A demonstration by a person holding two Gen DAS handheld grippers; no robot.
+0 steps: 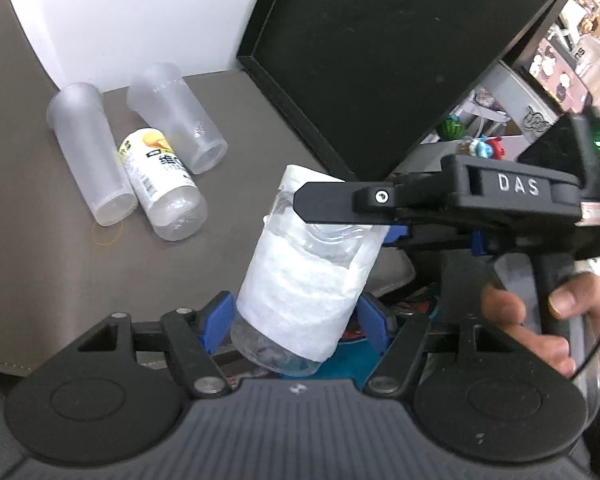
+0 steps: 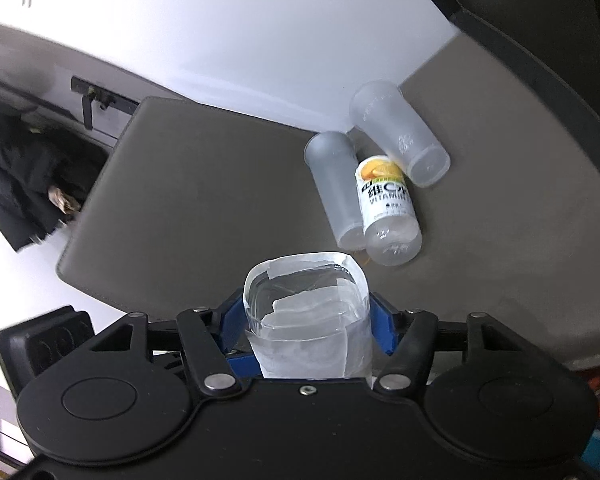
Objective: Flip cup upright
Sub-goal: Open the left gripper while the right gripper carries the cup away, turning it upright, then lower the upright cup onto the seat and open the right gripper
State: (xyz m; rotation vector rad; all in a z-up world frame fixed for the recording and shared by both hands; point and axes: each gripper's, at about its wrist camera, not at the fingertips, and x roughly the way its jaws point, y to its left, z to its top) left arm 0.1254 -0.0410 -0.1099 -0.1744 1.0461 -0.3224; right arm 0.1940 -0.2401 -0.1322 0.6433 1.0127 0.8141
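A clear plastic cup wrapped in white paper [image 1: 300, 280] is held in the air above the grey mat, tilted. My left gripper [image 1: 288, 328] is shut on its lower end, blue pads on both sides. My right gripper [image 1: 340, 216] comes in from the right and clamps the cup near its upper end. In the right wrist view the same cup [image 2: 308, 320] sits between my right gripper's [image 2: 308, 320] blue pads, its open mouth facing away toward the mat.
On the grey mat [image 1: 52, 264] lie two frosted cups [image 1: 90, 152] [image 1: 178, 116] and a small orange-labelled bottle [image 1: 160, 184] on their sides. A black tray [image 1: 380, 60] stands behind. A white wall lies at the back.
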